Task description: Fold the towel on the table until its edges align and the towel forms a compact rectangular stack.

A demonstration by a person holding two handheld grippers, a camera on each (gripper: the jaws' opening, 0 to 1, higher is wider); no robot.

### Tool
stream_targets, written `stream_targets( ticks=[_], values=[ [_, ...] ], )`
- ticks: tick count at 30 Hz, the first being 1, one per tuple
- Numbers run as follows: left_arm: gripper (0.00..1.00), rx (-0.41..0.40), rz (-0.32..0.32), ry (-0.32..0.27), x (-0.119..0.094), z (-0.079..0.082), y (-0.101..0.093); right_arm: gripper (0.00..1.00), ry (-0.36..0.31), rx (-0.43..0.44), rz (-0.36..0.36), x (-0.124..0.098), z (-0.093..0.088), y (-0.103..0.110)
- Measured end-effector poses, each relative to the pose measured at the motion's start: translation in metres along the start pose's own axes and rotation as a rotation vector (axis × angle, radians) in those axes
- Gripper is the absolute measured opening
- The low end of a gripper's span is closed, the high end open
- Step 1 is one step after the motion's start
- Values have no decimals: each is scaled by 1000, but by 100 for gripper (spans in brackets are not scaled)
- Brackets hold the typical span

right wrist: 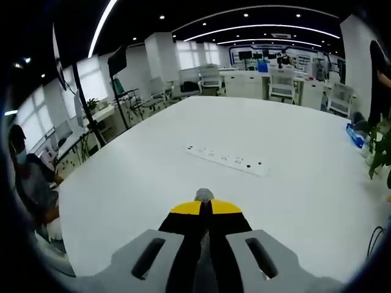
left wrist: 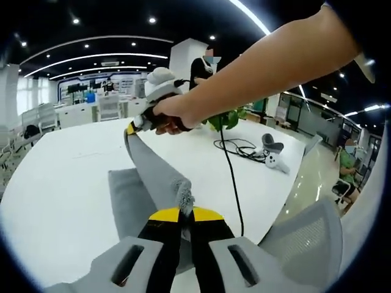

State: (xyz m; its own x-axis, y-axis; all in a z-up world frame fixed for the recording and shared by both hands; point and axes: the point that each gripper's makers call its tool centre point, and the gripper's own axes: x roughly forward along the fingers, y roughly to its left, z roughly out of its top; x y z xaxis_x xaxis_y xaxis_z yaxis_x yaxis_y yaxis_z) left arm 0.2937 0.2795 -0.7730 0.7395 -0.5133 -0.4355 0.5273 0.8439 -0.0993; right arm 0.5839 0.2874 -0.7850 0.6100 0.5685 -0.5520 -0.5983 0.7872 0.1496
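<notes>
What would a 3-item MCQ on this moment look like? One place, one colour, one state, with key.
1. Where does the power strip lie?
A. on the white table
B. on a chair
C. on the floor

2. What colour is the towel?
A. blue
B. grey
C. red

3. How is the towel held?
A. lying flat, untouched
B. pinched by both grippers, stretched between them
C. draped over a chair

Key: A, the strip rests on the white table ahead of the right gripper; B, the cloth is grey; B, the left gripper is closed on one end and the right gripper, seen in the left gripper view, holds the other end.
</notes>
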Motion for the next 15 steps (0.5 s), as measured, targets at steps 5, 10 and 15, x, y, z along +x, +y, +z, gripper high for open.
stream_targets(
  ticks=[5,10,15],
  values=[
    [5,-15,13,32,-4,-10,6,0,11,-6,15,5,-6,10],
    [5,-19,23,74,-7,-22,10,0,23,-27,28,11,-11,19],
    [5,-42,30,79,-10,-26,15,0,27,-34,30,14,-12,26]
  ],
)
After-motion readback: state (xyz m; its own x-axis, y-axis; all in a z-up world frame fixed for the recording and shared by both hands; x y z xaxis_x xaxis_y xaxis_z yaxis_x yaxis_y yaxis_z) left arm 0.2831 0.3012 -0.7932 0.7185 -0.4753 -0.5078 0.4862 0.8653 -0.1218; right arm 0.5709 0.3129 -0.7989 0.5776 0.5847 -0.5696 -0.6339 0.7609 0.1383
